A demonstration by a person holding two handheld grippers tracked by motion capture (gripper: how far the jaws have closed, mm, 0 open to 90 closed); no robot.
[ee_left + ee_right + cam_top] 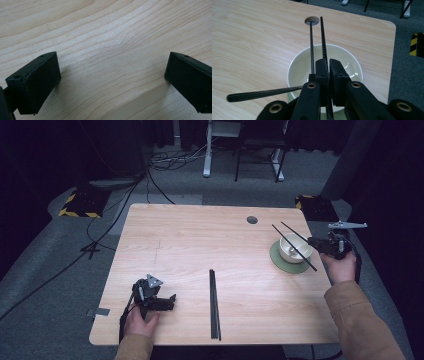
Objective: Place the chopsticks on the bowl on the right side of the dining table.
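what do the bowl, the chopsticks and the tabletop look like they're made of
Bowl: probably glazed ceramic; cream-white, with glossy highlights inside the rim.
Chopsticks: matte black, likely plastic or lacquered wood; the look leaves it open.
Tabletop: light wood or wood-look laminate; clear grain lines, smooth satin surface.

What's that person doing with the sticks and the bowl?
A person holds a hand-held gripper in each hand at a wooden table. The right hand-held gripper is shut on a black chopstick above a white bowl, which sits on a green coaster. A second chopstick lies across the bowl. The left hand-held gripper rests open on the table, and another pair of chopsticks lies in the middle.
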